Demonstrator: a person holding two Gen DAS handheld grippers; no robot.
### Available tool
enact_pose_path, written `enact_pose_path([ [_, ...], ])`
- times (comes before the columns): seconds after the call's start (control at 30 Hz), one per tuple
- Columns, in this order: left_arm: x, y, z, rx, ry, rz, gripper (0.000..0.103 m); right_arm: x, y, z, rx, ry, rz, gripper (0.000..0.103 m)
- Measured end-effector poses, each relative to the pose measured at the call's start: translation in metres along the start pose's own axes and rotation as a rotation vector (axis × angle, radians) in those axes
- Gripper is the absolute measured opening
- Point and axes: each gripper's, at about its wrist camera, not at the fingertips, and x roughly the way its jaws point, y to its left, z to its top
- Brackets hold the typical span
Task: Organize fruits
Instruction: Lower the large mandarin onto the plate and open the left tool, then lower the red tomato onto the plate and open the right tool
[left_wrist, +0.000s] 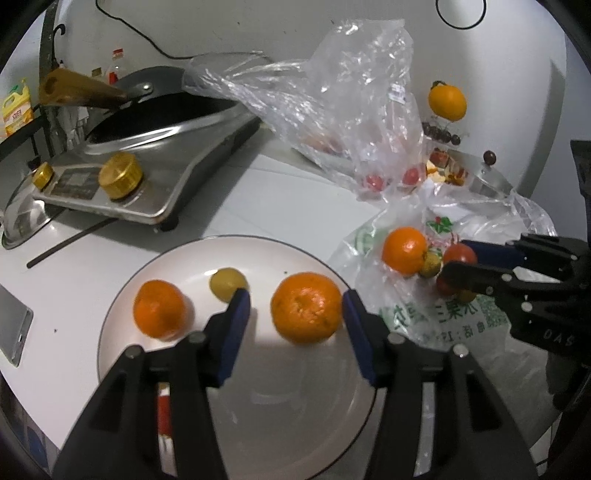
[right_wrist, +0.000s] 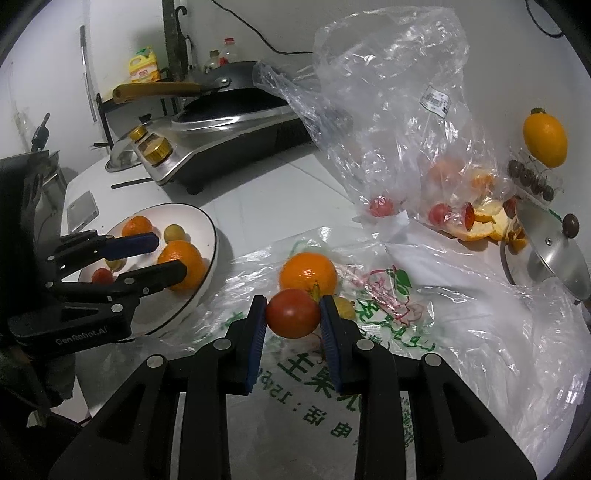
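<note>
- Red tomato (right_wrist: 293, 313) is clenched in my right tongs (right_wrist: 293, 314), above the printed bag (right_wrist: 369, 369) on the desk (right_wrist: 258, 192).
- My left tongs (left_wrist: 295, 306) stand released around an orange (left_wrist: 306, 307) on the plate (left_wrist: 122, 295); a second orange (left_wrist: 159, 308) lies at nine o'clock.

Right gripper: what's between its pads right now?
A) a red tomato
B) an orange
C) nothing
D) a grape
A: in the right wrist view the right gripper has both blue pads pressed against a red tomato, with the orange lying free on the bag behind it.
</note>
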Motion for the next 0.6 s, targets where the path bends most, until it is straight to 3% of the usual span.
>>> enact_pose_path([
  [0.6, -0.041, 0.02, -0.018, -0.036, -0.05, 0.009, 0.054, -0.016, 0.041, 0.005, -0.058, -0.017, 0.008, 0.031],
])
